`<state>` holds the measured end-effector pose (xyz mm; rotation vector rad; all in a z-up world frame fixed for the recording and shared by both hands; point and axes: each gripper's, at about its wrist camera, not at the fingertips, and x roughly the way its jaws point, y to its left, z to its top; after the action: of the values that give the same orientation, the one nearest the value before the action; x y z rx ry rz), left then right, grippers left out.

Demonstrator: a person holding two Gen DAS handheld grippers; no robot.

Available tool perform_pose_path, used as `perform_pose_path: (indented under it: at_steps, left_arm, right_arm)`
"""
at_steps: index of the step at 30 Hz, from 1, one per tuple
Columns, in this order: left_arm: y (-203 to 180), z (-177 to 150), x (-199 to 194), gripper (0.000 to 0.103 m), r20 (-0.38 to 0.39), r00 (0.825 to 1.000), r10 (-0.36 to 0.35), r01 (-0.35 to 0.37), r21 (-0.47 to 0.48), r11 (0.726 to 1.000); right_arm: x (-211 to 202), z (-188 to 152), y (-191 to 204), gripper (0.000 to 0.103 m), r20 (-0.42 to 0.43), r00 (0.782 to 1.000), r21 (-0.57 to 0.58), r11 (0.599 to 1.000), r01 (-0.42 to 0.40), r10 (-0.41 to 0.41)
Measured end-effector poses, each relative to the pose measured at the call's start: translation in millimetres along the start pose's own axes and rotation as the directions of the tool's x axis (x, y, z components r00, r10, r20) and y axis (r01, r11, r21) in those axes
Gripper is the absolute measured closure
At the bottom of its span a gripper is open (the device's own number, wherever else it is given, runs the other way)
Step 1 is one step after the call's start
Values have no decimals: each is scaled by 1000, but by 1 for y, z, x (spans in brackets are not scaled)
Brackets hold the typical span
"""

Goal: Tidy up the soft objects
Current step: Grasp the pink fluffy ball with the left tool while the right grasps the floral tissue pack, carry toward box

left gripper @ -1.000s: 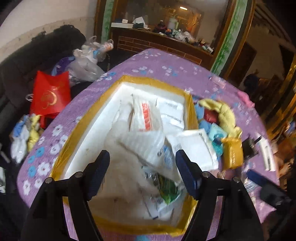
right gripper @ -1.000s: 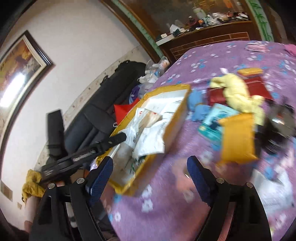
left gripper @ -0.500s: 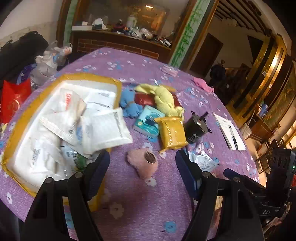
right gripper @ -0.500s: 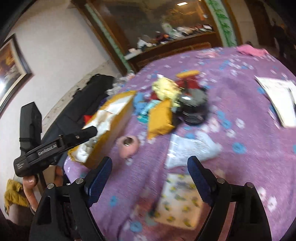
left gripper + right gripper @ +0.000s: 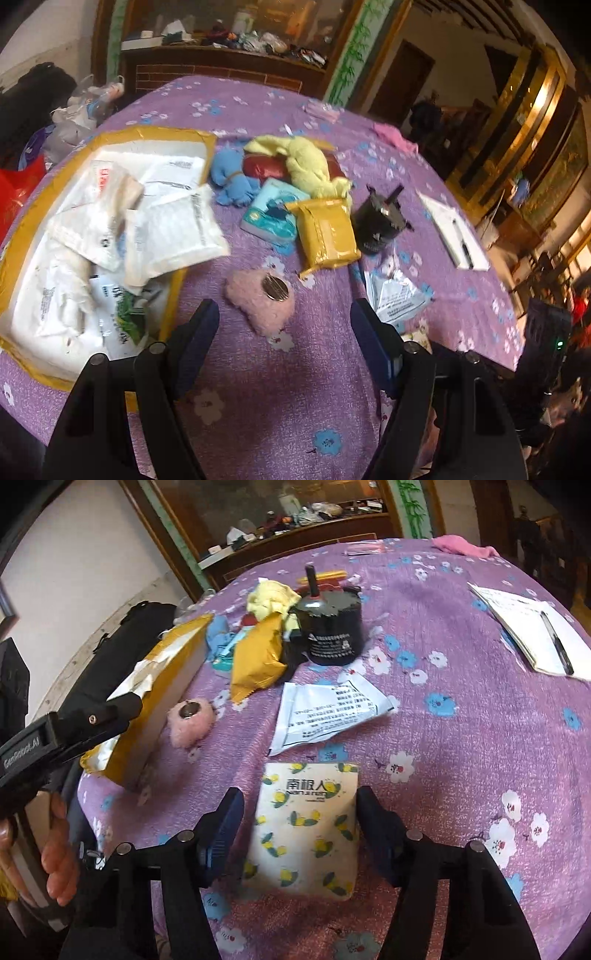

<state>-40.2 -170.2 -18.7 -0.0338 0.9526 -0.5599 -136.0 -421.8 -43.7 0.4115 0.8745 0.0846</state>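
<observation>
Tabletop: covered in purple cloth printed with white and blue flowers. Packet: cream, patterned with yellow lemons and green leaves. Pouch: yellow. Fluffy item: pink.

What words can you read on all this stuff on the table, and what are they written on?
"南极人": on the white packet with yellow fruit print, between the closing right gripper fingers.
"GenRobot.AI": on the left gripper body, partly blurred.
Black cylinder label: too small.
White printed sachet: too small.
Bags in the foam box: red and black print, blurred.
</observation>
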Motion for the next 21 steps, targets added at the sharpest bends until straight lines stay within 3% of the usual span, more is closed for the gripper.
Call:
perform_pose_path:
  at_steps: [5,8,11,13,15,18,21]
  left_arm:
    - [-9,6,34,30,-64,994,87,-83,55,995]
    - [-14,12,54,34,-72,977,202,-195,98,976]
    - [-19,13,64,55,-68,967,246,-236,135,962]
    - [-21,12,66,55,-65,963,262,-249,161,955]
    - [-19,11,62,62,-61,968,242,-231,151,961]
    - [-10,6,44,64,-60,992,107,-102,85,991]
    - [-2,-1,29,64,-49,999,16,-15,19,1000]
  right_arm:
    - [-4,-3,0,49,7,1000,-1,1000,-2,2]
    - [-1,-3,-1,50,10,1000,1,1000,-3,3]
    - [3,-3,-1,50,14,1000,6,1000,-4,4]
    - [2,-3,-2,50,15,1000,6,1000,-5,5]
    - [2,-3,-4,51,16,1000,19,1000,-17,17]
    - [-1,-4,-8,52,35,999,48,998,-43,41]
    - [-3,-4,-13,52,49,996,72,995,-75,71]
